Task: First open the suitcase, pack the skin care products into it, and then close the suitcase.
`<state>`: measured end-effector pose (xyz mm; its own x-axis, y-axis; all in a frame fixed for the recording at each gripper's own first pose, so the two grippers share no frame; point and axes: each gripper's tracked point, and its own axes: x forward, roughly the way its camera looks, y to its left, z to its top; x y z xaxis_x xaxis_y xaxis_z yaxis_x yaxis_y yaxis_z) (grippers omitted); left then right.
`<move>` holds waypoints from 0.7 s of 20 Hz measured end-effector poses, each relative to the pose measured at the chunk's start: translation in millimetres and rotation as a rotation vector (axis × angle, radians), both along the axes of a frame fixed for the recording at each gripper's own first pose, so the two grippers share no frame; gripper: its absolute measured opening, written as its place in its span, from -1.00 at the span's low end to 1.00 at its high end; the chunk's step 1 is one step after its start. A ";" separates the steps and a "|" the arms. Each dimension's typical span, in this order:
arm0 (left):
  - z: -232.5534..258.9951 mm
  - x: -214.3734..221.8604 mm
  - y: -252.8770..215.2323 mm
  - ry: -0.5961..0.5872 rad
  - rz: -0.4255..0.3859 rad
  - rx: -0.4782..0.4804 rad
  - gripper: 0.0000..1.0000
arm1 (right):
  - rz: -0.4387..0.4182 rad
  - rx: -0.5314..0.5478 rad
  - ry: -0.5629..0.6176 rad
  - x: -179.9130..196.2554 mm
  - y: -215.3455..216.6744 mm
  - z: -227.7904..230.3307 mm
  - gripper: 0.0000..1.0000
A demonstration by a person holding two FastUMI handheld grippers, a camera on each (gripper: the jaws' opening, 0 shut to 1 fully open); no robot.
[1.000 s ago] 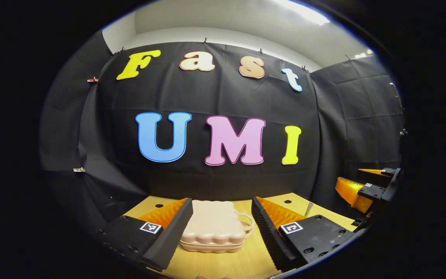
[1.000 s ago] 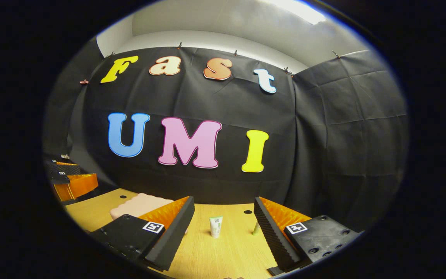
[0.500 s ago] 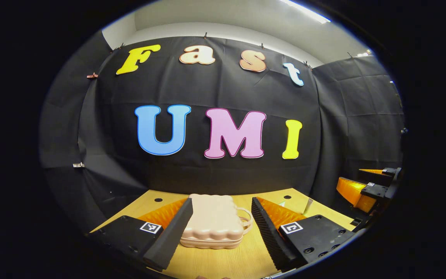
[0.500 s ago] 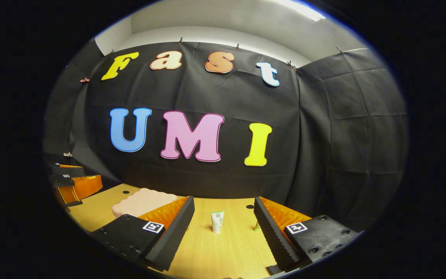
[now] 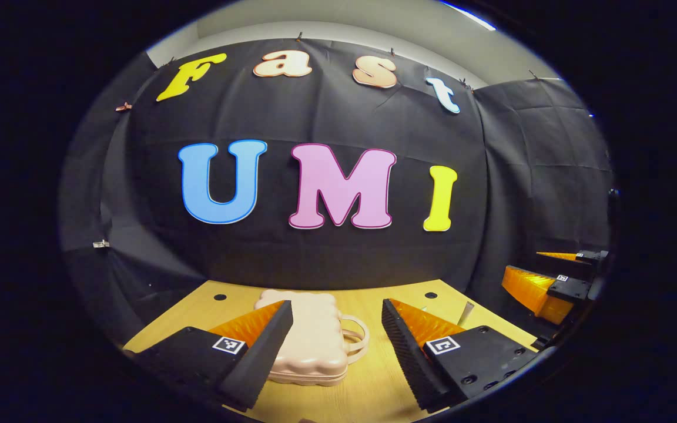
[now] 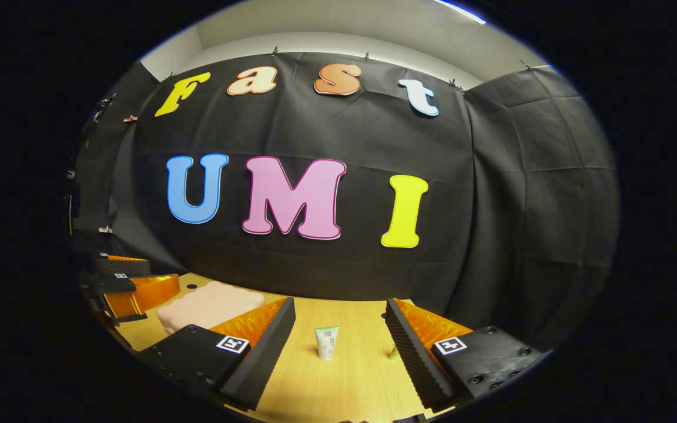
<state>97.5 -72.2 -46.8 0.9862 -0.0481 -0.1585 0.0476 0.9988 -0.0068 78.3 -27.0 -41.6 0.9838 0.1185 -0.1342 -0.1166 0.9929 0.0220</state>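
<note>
A small pale pink suitcase (image 5: pixel 314 338) lies flat and closed on the wooden table (image 5: pixel 374 388), its handle (image 5: pixel 355 333) pointing right. My left gripper (image 5: pixel 337 346) is open just in front of it, the left finger overlapping its near corner. In the right gripper view the suitcase (image 6: pixel 209 304) lies at the left, and a white tube with a green label (image 6: pixel 327 342) stands upright between the fingers of my open right gripper (image 6: pixel 339 346), farther off. A small green item (image 6: pixel 394 352) peeks out beside the right finger. The right gripper (image 5: pixel 556 279) also appears at the far right of the left gripper view.
Dark round holes (image 5: pixel 431 295) dot the table top near the back. A thin upright silvery item (image 5: pixel 465 313) stands at the table's right part in the left gripper view. The left gripper (image 6: pixel 130 285) appears at the left edge of the right gripper view.
Both views have tilted downward and moved a little closer, so more table shows. The suitcase has shifted left between the left fingers. Both grippers remain open.
</note>
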 end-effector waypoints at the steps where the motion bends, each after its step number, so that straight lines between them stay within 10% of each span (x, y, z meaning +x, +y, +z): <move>1: -8.2 13.1 -11.3 0.018 -0.018 -0.001 0.92 | 0.004 0.001 0.005 6.3 -5.8 -4.5 0.96; 14: -185.0 170.2 -84.2 0.387 -0.015 0.125 0.71 | 0.066 0.043 0.182 65.8 -66.1 -98.8 0.96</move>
